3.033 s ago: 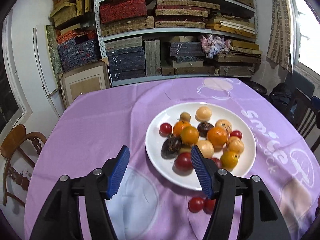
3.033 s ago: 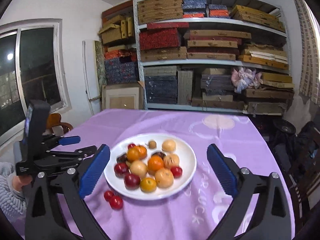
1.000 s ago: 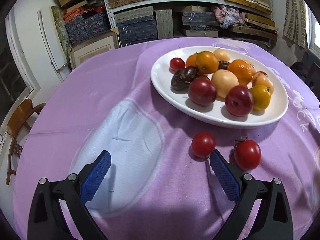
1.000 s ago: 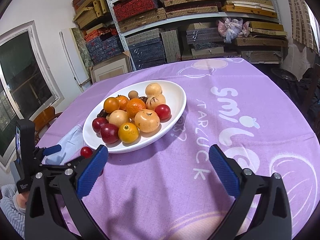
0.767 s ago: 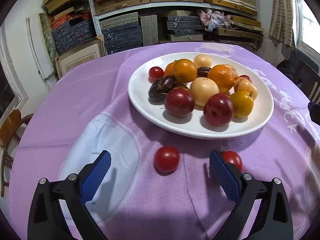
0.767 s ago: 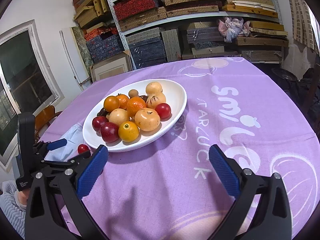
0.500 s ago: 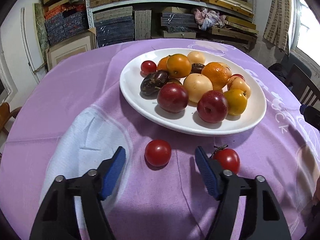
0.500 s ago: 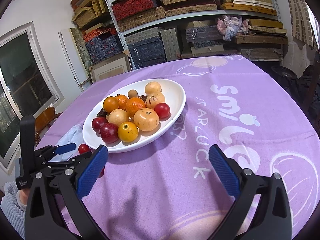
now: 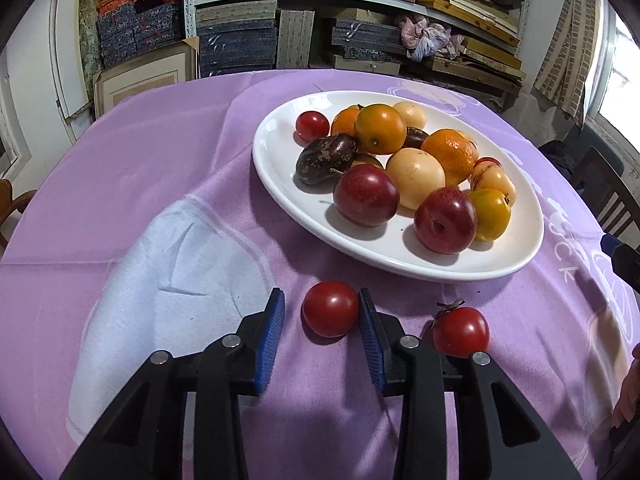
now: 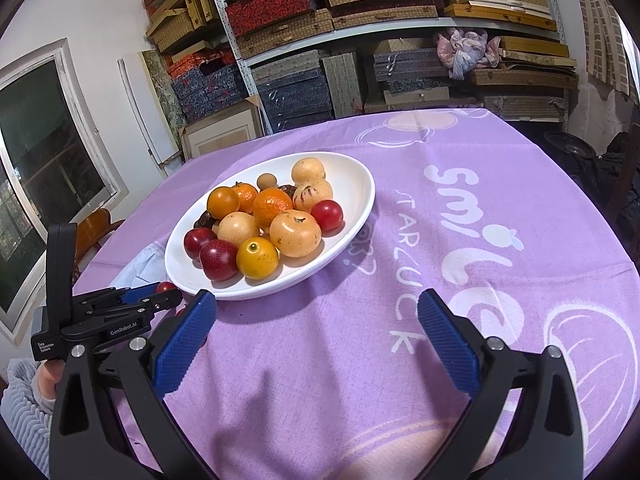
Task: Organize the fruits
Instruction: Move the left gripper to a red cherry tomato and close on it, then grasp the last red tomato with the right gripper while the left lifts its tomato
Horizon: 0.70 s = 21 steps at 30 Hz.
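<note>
**Nearly there: two tomatoes left on the cloth**

Now we close our left gripper [image 9: 322, 322] around a tomato [image 9: 330, 314] at the lower centre of the left wrist view. One blue pad sits against it; the other pad is not yet touching. A second tomato [image 9: 461, 332] lies just to its right on the purple tablecloth [image 9: 160, 152]. Most fruit already sits piled on the white plate [image 9: 276, 148] in the upper middle, so we judge these two the remaining work. Our right gripper [image 10: 316, 338] hangs wide and empty over bare cloth, lower centre of its view.
</note>
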Tool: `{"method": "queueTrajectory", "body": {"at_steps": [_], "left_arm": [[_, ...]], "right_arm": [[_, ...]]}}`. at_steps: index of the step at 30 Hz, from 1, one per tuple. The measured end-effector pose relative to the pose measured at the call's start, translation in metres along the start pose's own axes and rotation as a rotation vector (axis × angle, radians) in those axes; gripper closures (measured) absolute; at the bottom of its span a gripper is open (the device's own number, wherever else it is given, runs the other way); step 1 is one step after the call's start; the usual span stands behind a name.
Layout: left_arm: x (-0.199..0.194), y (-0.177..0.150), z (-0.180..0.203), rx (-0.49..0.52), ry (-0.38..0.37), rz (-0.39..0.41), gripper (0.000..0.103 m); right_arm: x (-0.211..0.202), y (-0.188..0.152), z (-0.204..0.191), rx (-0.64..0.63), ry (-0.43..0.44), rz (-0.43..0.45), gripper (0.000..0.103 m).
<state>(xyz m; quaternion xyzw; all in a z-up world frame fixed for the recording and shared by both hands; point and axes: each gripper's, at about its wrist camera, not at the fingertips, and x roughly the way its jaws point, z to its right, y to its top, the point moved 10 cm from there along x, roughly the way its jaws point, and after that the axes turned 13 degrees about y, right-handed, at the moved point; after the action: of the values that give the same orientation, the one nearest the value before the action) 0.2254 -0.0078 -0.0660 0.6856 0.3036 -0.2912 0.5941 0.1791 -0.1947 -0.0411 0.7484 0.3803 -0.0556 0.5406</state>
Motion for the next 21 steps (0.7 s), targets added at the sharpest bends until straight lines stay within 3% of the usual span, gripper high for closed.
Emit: {"method": "queueTrajectory", "body": {"at_steps": [5, 10, 21], "left_arm": [[0.002, 0.003, 0.001, 0.012, 0.014, 0.000, 0.065], [0.000, 0.003, 0.001, 0.012, 0.017, 0.007, 0.076], [-0.015, 0.005, 0.006, 0.063, 0.077, 0.073, 0.077]], "right_arm": [[0.002, -0.001, -0.003, -0.011, 0.003, -0.005, 0.004], [0.001, -0.002, -0.004, -0.013, 0.004, -0.005, 0.004], [0.001, -0.004, -0.009, -0.028, 0.016, -0.011, 0.004]]}}
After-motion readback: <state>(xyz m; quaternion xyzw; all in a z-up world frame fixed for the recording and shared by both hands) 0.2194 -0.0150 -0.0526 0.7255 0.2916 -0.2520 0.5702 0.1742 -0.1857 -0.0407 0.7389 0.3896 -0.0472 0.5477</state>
